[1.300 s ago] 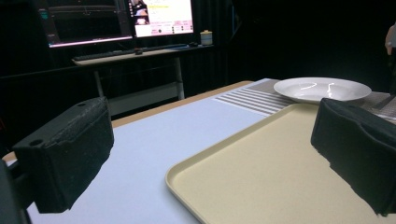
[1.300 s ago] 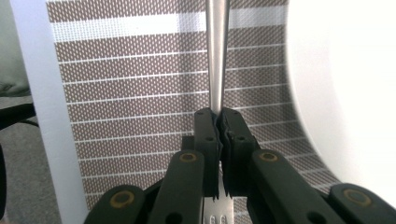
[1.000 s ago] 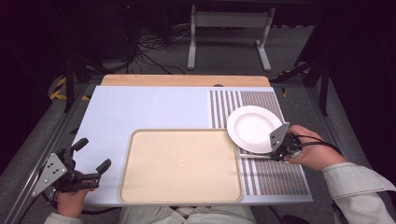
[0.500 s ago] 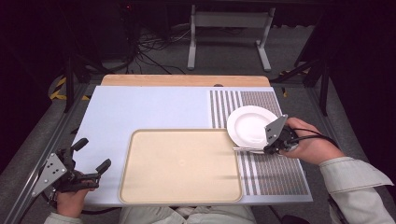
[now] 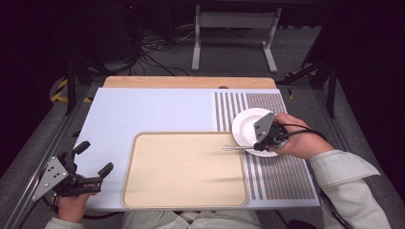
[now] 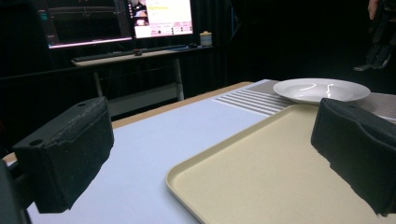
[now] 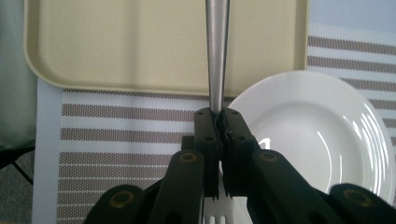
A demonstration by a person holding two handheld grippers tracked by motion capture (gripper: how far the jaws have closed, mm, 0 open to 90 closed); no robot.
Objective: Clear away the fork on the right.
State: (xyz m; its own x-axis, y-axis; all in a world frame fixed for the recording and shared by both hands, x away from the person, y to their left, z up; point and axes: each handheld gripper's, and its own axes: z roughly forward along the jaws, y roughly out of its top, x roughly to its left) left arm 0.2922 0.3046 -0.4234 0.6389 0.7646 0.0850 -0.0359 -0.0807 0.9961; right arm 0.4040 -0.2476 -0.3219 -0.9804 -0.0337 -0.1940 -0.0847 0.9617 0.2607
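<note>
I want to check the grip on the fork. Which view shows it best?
The right gripper view: the right gripper is shut on the fork, handle pointing ahead over the tray, tines showing below the jaws. The high view shows the fork small and thin, sticking out over the tray edge.

A pale blue mat (image 5: 157, 112) is laid over most of the bench, and a strip of bare wood (image 5: 188, 82) is left showing along the far edge. A striped grey-and-white placemat (image 5: 282, 176) is spread at the right end. Beyond the bench, a white metal stand (image 5: 234, 28) is seen on the grey floor, with a tangle of dark cables (image 5: 153, 50) to its left. Yellow-and-black hazard tape (image 5: 59, 90) is stuck to the floor at the far left. In the left gripper view, lit monitors (image 6: 161, 17) are set on a desk, with a keyboard (image 6: 107, 55) and a small cup (image 6: 205, 38) beside them.
</note>
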